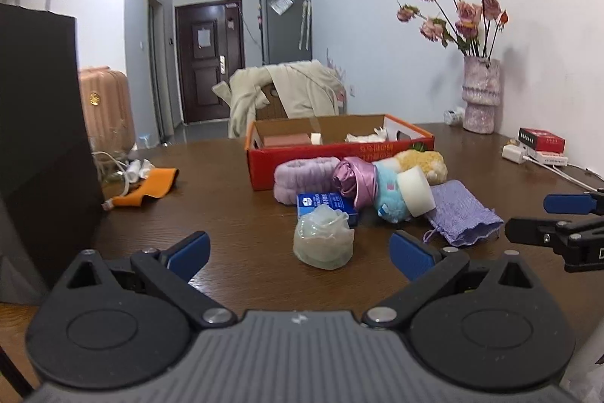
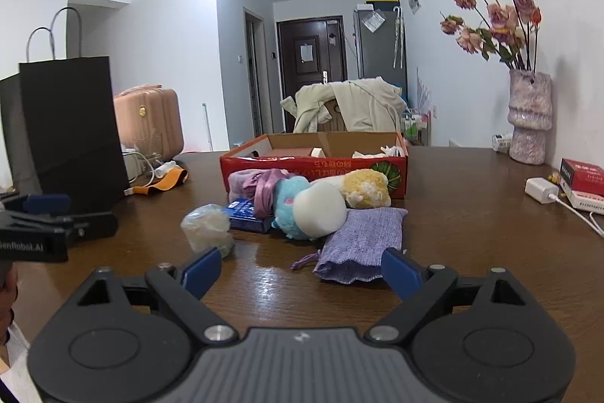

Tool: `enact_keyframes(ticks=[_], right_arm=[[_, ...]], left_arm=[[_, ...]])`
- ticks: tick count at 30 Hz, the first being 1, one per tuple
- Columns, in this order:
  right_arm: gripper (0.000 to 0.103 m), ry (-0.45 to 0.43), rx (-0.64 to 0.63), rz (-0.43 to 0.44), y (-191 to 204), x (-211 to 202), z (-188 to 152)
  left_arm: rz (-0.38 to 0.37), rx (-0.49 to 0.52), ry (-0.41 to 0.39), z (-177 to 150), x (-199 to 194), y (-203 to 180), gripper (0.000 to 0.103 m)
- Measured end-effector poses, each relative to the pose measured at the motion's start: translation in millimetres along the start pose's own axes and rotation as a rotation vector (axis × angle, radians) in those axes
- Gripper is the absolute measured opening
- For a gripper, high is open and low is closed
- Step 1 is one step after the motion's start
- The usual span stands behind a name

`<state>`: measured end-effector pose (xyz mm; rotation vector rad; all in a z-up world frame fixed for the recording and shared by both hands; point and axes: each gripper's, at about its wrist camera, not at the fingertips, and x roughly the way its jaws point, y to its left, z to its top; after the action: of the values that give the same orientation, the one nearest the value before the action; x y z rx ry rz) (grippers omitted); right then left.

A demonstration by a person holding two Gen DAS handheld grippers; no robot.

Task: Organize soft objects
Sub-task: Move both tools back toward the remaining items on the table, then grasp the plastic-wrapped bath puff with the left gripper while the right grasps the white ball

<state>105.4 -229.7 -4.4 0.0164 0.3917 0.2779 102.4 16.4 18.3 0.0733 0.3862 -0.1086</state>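
Observation:
A pile of soft things lies on the brown table in front of a red cardboard box: a lilac headband, a pink satin scrunchie, a light blue plush, a white sponge, a yellow plush, a purple knit pouch and a crumpled clear bag. My left gripper is open just before the clear bag. My right gripper is open, its right finger beside the purple pouch.
A blue packet lies under the pile. A black paper bag stands at the left, an orange strap and cables beside it. A vase of dried roses, a charger and red boxes stand along the right wall.

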Motion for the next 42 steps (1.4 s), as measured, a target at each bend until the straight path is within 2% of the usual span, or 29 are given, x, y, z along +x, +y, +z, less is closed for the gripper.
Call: enact_keyframes(ticks=[14, 17, 22, 23, 26, 31, 36, 42], right_arm=[[0.079, 0.081, 0.052, 0.003, -26, 90, 33], [0.075, 0.102, 0.082, 0.031, -30, 114, 38], [0.061, 0.109, 0.133, 0.055, -35, 149, 46], [0.058, 0.113, 0.135, 0.055, -36, 154, 47], [0.044, 0.144, 0.141, 0.050, -36, 169, 45], [0.034, 0.147, 0.144, 0.055, -37, 173, 43], [0.024, 0.153, 0.110, 0.049, -30, 166, 44], [0.023, 0.098, 0.079, 0.058, -17, 133, 49]], left_arm=[[-0.068, -0.020, 0.141, 20, 115, -1, 0.103], [-0.099, -0.034, 0.172, 17, 130, 2, 0.091], [-0.148, -0.053, 0.210, 14, 148, 7, 0.056], [-0.155, -0.057, 0.221, 13, 151, 9, 0.054], [-0.164, -0.061, 0.223, 13, 155, 10, 0.050], [-0.170, -0.060, 0.221, 15, 155, 11, 0.042], [-0.175, -0.059, 0.199, 22, 141, 10, 0.040], [-0.154, -0.063, 0.132, 29, 104, 10, 0.040]])
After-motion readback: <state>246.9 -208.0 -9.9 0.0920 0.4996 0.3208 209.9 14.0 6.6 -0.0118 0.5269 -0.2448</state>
